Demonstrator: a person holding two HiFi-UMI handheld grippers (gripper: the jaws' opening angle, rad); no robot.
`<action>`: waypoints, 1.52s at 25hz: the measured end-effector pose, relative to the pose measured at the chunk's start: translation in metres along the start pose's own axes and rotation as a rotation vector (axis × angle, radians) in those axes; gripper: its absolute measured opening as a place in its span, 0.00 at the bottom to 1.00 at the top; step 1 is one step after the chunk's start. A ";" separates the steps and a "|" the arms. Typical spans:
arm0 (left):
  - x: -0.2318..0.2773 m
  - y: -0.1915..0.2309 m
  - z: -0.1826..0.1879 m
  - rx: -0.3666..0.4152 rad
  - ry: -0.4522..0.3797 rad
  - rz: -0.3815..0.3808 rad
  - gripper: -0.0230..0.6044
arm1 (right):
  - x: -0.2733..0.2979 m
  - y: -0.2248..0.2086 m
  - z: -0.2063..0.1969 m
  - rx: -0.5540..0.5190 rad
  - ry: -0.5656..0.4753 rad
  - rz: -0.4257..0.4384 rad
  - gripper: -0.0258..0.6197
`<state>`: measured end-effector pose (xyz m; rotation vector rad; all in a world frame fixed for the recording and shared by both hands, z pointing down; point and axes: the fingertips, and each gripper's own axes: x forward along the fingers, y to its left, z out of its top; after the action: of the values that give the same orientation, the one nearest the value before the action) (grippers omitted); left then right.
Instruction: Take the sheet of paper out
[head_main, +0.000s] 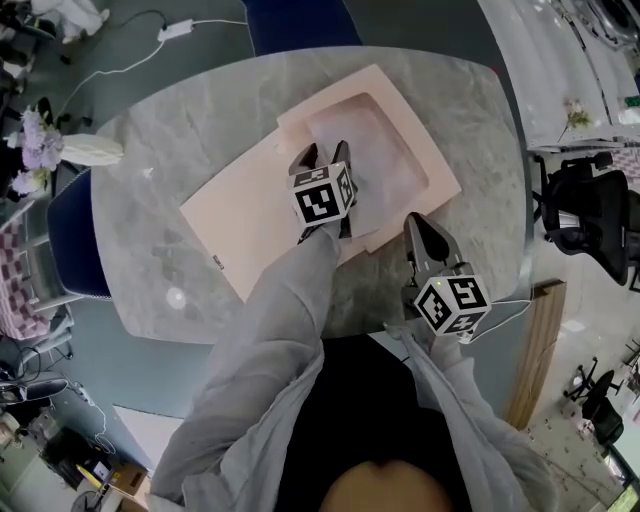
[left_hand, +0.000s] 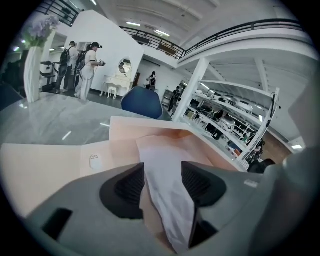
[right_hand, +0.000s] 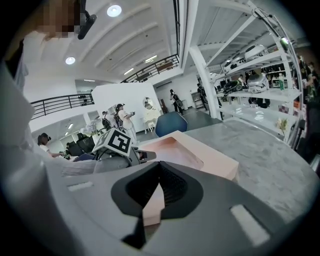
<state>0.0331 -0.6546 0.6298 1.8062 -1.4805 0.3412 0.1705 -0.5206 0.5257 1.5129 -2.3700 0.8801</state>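
Box (head_main: 440, 180) on table (head_main: 200, 130), centre; sheet of paper (head_main: 385, 150) in its recess. Flat board (head_main: 240, 230) adjoins box at 8 o'clock. Left gripper (head_main: 326, 152) over sheet's near edge; right gripper (head_main: 418, 225) at box's 5 o'clock.

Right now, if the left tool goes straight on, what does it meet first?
Probably the sheet of paper in the pink box; it lies between the open jaws of the left tool.
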 end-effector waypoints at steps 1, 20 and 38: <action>0.002 0.001 -0.002 0.003 0.004 0.009 0.39 | 0.000 -0.001 0.000 0.001 0.001 -0.003 0.05; 0.012 0.032 -0.015 0.105 0.090 0.234 0.05 | -0.003 -0.011 0.000 0.026 -0.003 -0.030 0.05; -0.024 0.036 -0.006 0.073 0.062 0.098 0.04 | -0.020 0.000 -0.001 0.012 -0.022 -0.020 0.05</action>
<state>-0.0059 -0.6345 0.6326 1.7666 -1.5347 0.5011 0.1799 -0.5048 0.5177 1.5559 -2.3645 0.8790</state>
